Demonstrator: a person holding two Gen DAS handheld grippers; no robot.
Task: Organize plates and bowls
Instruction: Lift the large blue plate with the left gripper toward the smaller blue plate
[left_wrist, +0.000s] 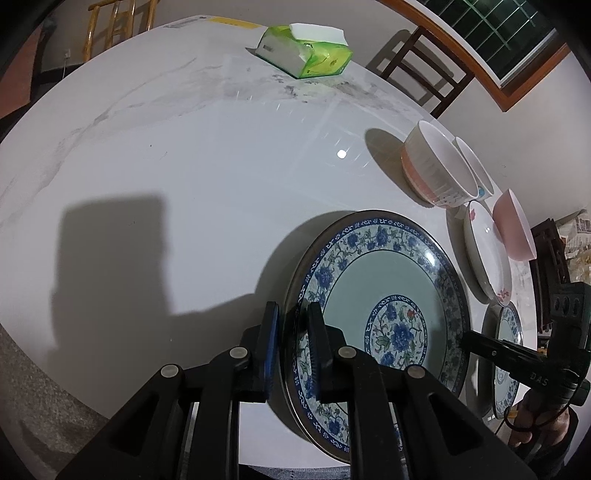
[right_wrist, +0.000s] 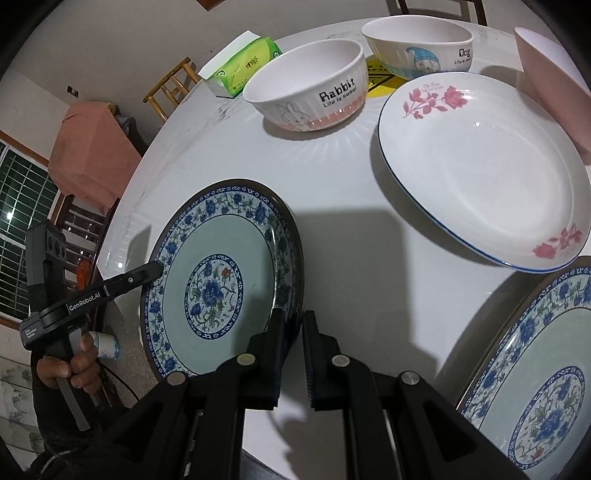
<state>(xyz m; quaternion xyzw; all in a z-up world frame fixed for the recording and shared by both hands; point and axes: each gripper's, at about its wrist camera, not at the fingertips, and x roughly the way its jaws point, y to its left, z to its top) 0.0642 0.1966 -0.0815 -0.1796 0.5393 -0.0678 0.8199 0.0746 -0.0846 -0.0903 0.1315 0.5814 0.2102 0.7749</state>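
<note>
A blue-flowered plate (left_wrist: 388, 295) (right_wrist: 221, 240) with a pale green well is held over the white table by both grippers at opposite rims. My left gripper (left_wrist: 293, 314) is shut on its near-left rim, seen from across as a thin black arm (right_wrist: 157, 269). My right gripper (right_wrist: 293, 321) is shut on the other rim, reaching in from the right in the left wrist view (left_wrist: 467, 338). A second blue-flowered plate (right_wrist: 535, 387) (left_wrist: 509, 350) lies beside it. A white plate with pink flowers (right_wrist: 480, 166) (left_wrist: 484, 251) lies farther back.
A Rabbit bowl (right_wrist: 306, 85) (left_wrist: 436, 166), a Dog bowl (right_wrist: 417, 40) and a pink bowl (right_wrist: 554, 74) (left_wrist: 513, 229) stand behind the plates. A green tissue pack (left_wrist: 306, 51) sits at the far side of the table (left_wrist: 184, 166). Wooden chairs (left_wrist: 417, 66) ring it.
</note>
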